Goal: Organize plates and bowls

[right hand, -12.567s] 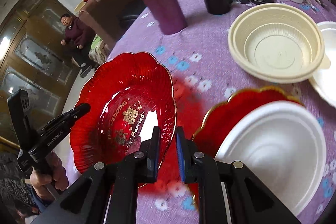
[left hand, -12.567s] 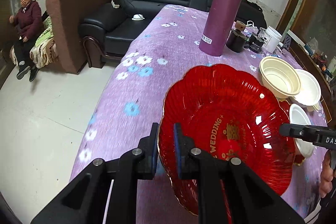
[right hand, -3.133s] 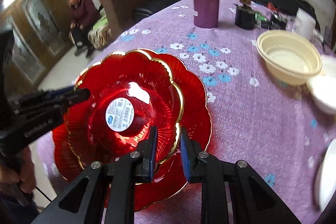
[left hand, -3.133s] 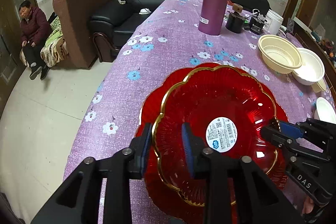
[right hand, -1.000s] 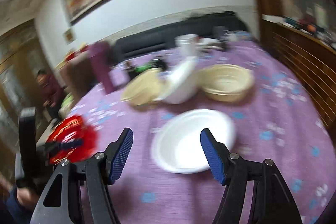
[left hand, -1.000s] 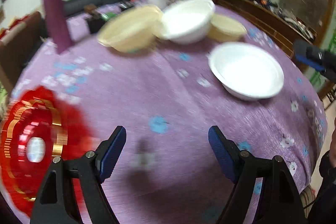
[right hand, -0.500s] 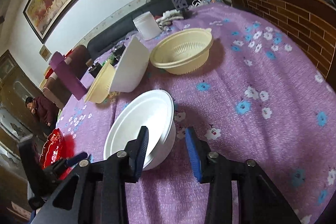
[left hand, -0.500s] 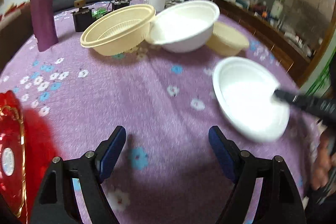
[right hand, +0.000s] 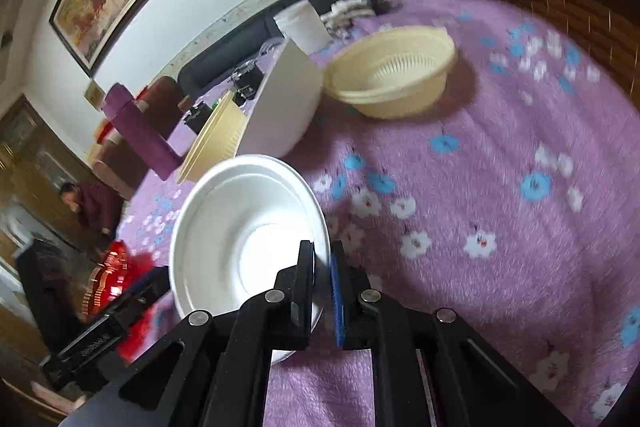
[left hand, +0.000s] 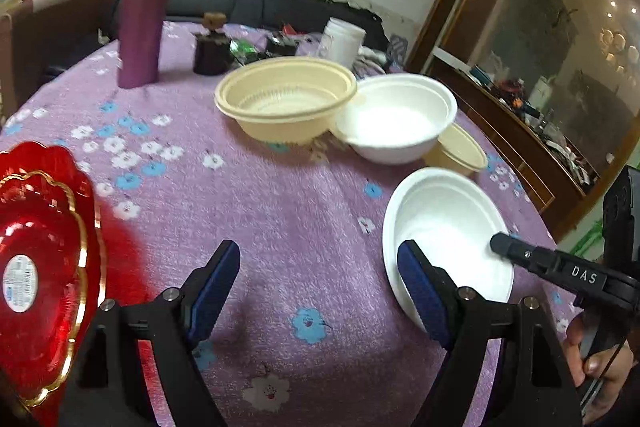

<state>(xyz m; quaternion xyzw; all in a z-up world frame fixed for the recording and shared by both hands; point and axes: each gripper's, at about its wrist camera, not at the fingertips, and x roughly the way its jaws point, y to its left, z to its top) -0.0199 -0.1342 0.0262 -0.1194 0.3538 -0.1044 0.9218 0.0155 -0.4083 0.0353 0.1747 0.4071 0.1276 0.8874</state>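
My right gripper [right hand: 322,283] is shut on the rim of a shallow white foam bowl [right hand: 240,231], which also shows in the left wrist view [left hand: 444,227] at the right. My left gripper [left hand: 318,291] is open and empty over the purple tablecloth, its right finger close beside that bowl. Two stacked red plates [left hand: 40,267] lie at the left edge. Farther back stand a cream bowl [left hand: 286,103], a deeper white bowl [left hand: 396,119] leaning on it, and a second cream bowl [left hand: 460,147].
A tall purple flask [left hand: 146,11], a dark jar [left hand: 210,47] and a white tub [left hand: 342,41] stand at the table's far side. A wooden cabinet [left hand: 540,67] runs along the right. A person [right hand: 90,207] sits beyond the table.
My right gripper has closed on the white bowl's rim. My left gripper has stayed open and drifted slightly; the red plates remain at the left.
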